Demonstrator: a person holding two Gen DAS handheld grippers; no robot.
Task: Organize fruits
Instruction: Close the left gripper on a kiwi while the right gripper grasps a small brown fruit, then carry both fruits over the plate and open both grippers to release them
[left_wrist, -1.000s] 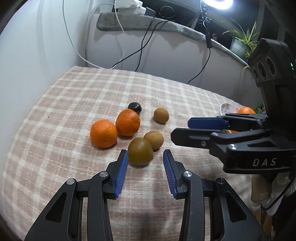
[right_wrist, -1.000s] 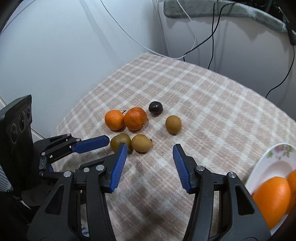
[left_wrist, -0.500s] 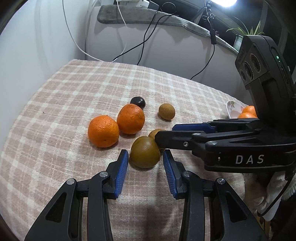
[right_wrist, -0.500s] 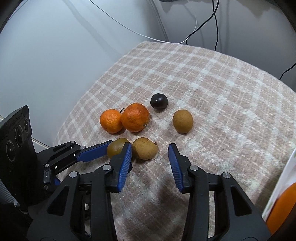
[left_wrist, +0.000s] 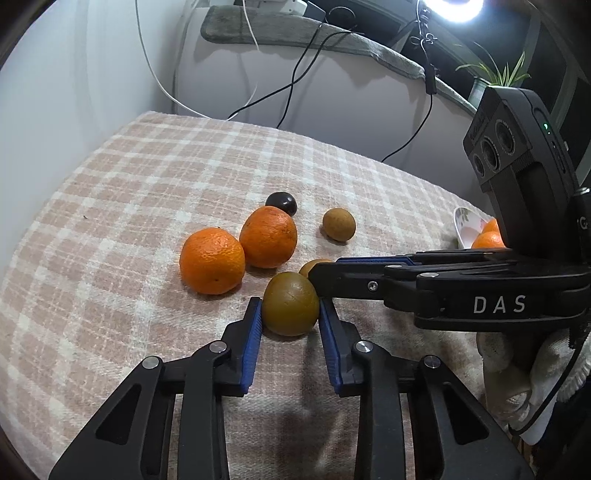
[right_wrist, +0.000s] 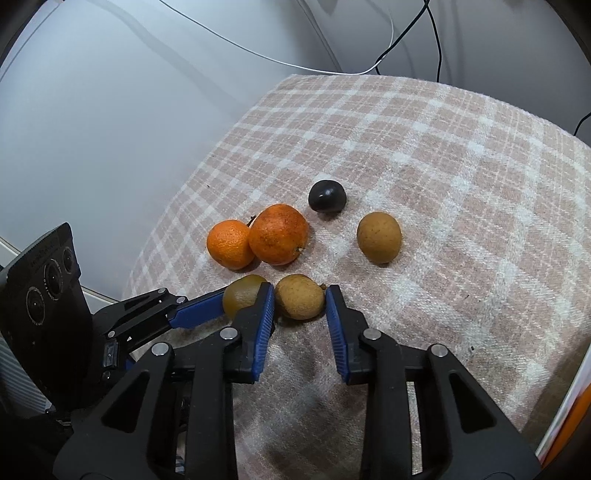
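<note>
I clamp L gripper (left_wrist: 290, 314) on greenish kiwi (left_wrist: 291, 308), R gripper (right_wrist: 300, 308) closing on tan kiwi (right_wrist: 300, 301); two oranges (left_wrist: 487, 236) plated, rest mid-table.

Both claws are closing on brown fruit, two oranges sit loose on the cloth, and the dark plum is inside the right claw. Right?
Not quite: the dark plum lies loose on the cloth, beyond the oranges. The right wrist view shows the right claw around a light brown fruit. The rest holds: the left claw has pinched the greenish-brown fruit, and both oranges are loose.
</note>
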